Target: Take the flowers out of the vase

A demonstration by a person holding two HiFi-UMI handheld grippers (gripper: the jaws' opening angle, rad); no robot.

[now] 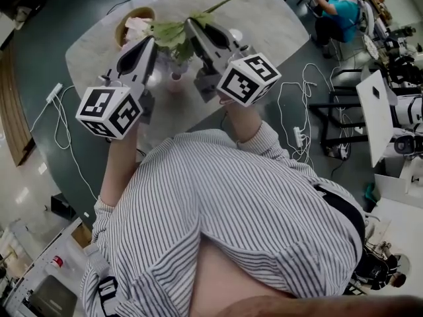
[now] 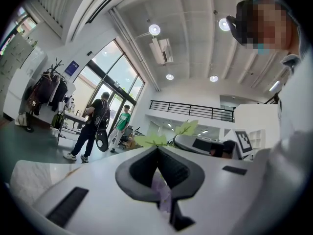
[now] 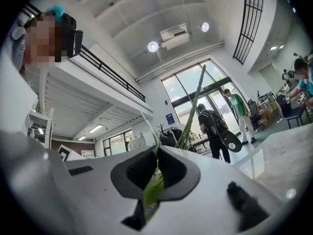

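Observation:
In the head view I hold both grippers up over the round marble table [image 1: 271,25]. My left gripper [image 1: 151,42] is shut on a pale lilac flower part [image 2: 161,192] that shows between its jaws. My right gripper [image 1: 190,24] is shut on a green stem [image 3: 152,190], which rises past the jaws as a long stalk [image 3: 195,106]. Green leaves [image 1: 170,34] and a pale bloom [image 1: 137,26] hang between the two grippers, and a long stem [image 1: 228,0] slants to the upper right. Below them a small pinkish vase [image 1: 176,75] seems to stand on the table, partly hidden.
A wooden bowl [image 1: 127,20] sits on the table's far left. A seated person in teal [image 1: 340,6] is at the upper right. Cables [image 1: 297,111] and a power strip [image 1: 53,92] lie on the dark floor. Two people [image 2: 95,129] stand by the glass doors.

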